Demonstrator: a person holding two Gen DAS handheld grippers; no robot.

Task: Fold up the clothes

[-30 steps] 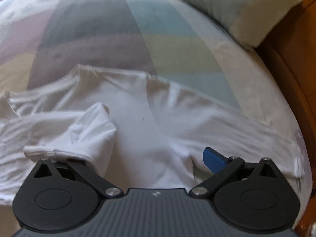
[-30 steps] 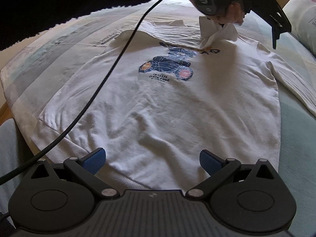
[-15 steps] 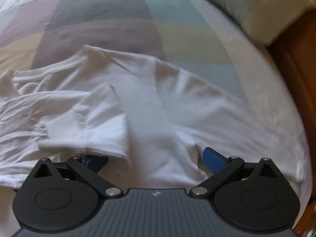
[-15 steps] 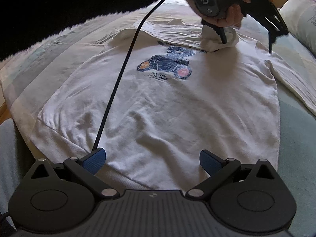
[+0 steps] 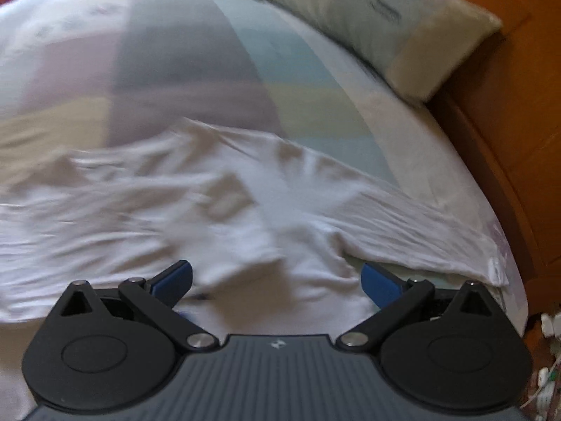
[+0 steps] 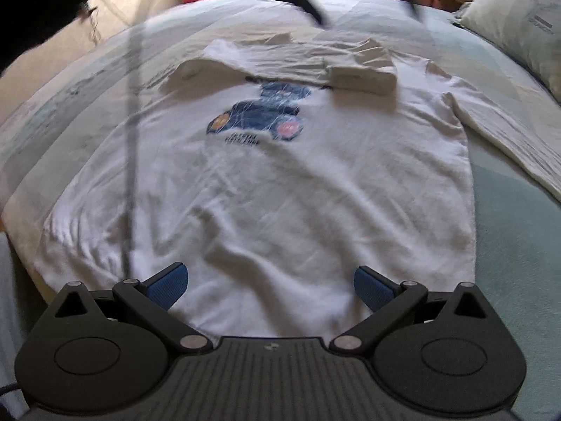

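On the striped bedsheet (image 6: 508,245): white sweatshirt (image 6: 280,193) flat, print up, one sleeve (image 6: 357,70) folded across chest, other trailing toward pillow (image 6: 519,24). Left gripper (image 5: 277,277) and right gripper (image 6: 271,282) both spread, empty. Free sheet beyond collar; wooden frame (image 5: 508,140) bounds one side.

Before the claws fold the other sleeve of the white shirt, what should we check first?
1. First sleeve lies folded across the shirt: ok.
2. Other sleeve lies flat on the bed: ok.
3. Left claw open, holding nothing: ok.
4. Right claw open over the hem: ok.
5. Cable off the shirt: not ok, it crosses in front.
6. Shirt body smooth: not ok, wrinkled.
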